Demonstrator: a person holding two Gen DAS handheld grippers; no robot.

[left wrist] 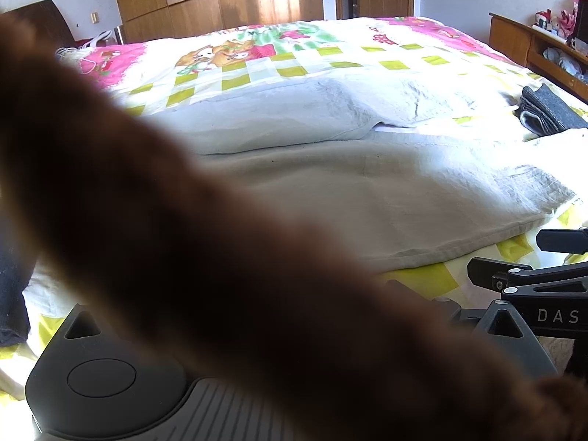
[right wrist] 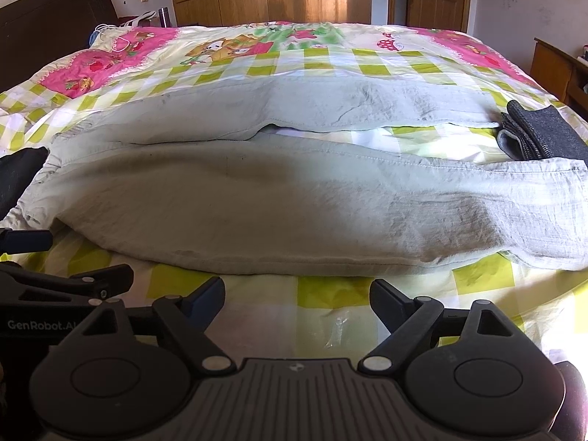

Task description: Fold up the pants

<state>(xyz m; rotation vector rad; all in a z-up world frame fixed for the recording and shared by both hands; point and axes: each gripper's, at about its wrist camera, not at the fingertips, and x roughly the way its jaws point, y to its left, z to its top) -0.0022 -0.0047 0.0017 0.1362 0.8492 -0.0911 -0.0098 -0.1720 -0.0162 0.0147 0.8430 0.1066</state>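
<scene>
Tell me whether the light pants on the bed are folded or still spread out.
Spread out. The pants lie flat across the bedspread, both legs side by side at full length. The right claw is open, not touching them.

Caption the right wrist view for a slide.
Open right gripper hovers over the checked bedspread just short of pale green pants laid flat, folded grey garment beside the far leg.
</scene>
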